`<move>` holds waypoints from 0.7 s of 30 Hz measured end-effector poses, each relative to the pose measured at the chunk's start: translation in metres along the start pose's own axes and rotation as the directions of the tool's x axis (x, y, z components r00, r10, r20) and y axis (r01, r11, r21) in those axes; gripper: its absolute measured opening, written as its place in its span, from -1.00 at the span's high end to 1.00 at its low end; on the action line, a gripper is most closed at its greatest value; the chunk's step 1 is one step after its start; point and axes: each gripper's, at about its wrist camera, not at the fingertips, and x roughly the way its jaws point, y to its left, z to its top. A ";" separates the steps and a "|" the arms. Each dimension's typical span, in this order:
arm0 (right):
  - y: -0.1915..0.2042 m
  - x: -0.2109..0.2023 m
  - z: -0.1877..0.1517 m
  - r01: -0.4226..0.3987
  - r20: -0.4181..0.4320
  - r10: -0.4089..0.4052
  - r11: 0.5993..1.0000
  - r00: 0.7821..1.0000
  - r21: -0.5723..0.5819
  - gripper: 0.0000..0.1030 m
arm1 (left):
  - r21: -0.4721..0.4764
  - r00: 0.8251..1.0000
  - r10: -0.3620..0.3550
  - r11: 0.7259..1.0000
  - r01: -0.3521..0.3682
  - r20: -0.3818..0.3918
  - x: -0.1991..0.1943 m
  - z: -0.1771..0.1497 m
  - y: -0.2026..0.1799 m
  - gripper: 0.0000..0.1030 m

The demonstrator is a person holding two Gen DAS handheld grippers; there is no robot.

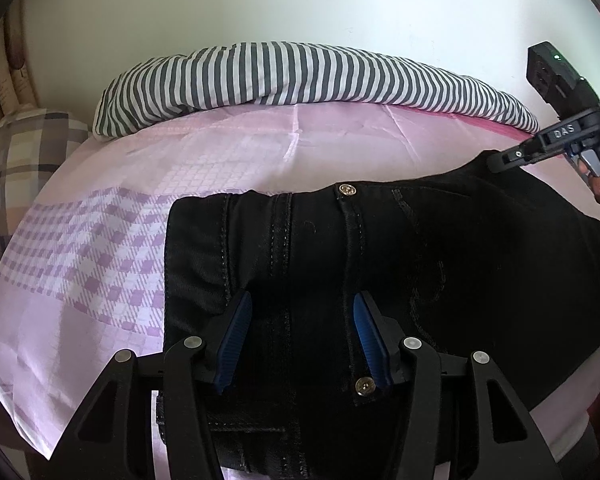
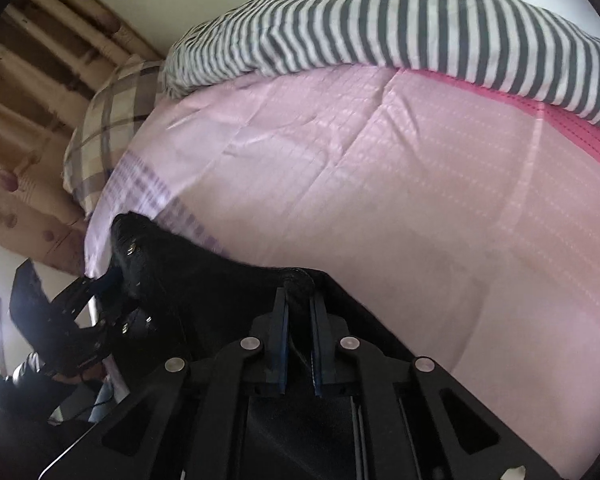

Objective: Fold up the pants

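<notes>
A pink checked bedsheet [image 1: 100,248] fills both views, with a striped duvet [image 1: 284,76] along the top. The black pants [image 1: 440,248] lie folded across the lower centre of the left view. The left gripper [image 1: 302,336] hangs over them, jaws spread wide. The right gripper [image 2: 299,308] pinches a fold of the pants, lower centre.

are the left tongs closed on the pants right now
No, the left tongs stand wide open over the black pants, with dark fabric showing in the gap between the blue pads.
</notes>
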 end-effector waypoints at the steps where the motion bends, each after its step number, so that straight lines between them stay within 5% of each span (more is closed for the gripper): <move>1: -0.004 0.002 0.001 0.005 0.002 -0.005 1.000 1.000 0.011 0.84 | 0.003 1.000 0.001 1.000 -0.001 0.001 0.000 -0.001 0.000 -0.06; 8: -0.017 0.019 0.002 0.032 0.005 -0.032 0.998 0.999 0.054 0.81 | 0.033 1.000 -0.009 0.999 0.008 0.015 0.002 -0.008 0.002 -0.06; 11: -0.010 0.012 0.002 0.077 0.021 -0.078 0.996 0.997 0.044 0.51 | 0.038 1.000 -0.002 0.999 0.002 0.001 0.002 -0.006 0.000 -0.06; 16: -0.005 -0.042 -0.008 0.105 0.156 -0.119 0.990 0.981 0.095 0.40 | 0.073 1.000 -0.003 0.997 0.001 0.031 -0.024 0.004 -0.012 -0.07; 21: -0.014 -0.098 -0.060 0.167 0.244 -0.213 0.966 0.946 0.195 0.38 | 0.135 0.989 -0.130 0.984 0.119 0.072 -0.043 0.013 -0.052 -0.16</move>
